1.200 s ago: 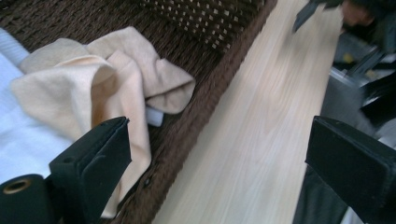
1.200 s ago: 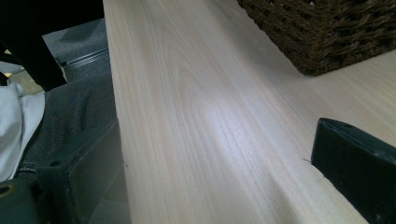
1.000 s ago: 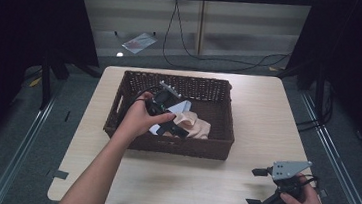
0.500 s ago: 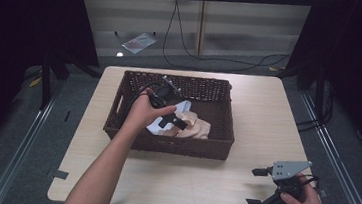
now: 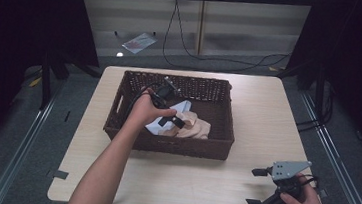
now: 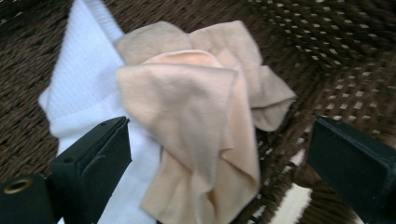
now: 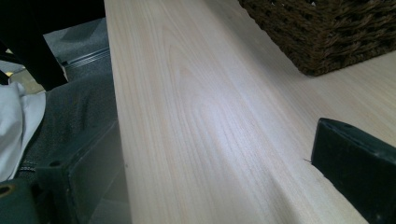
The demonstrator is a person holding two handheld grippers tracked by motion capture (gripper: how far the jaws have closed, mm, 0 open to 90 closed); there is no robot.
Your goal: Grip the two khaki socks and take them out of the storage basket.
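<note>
We're at the reach-in step: left gripper (image 5: 171, 115) is down inside the wicker basket (image 5: 214, 148), jaws spread wide and holding nothing, hovering over the cloth pile. In the left gripper view the peach cloth (image 6: 196, 126) sits squarely between the two jaws, crumpled, lying on top of a white ribbed cloth (image 6: 86, 93) and overlapping a tan cloth (image 6: 243, 60) behind it. From the high view the pile sits toward the basket's near wall, roughly mid-width, with the white piece toward the left wall. Our read is that the pick hasn't closed yet. Next move as we see it: drop the jaws a bit further onto the raised fold of the peach cloth, then close on that layer alone; the risk is pinching the white cloth underneath along with it, since they're touching. Right gripper (image 5: 266, 189) is parked at the table's (image 5: 241, 188) near right corner, well apart from the basket, jaws wide and empty over bare wood near the front edge. It should be ready to take the cloth once lifted.
</note>
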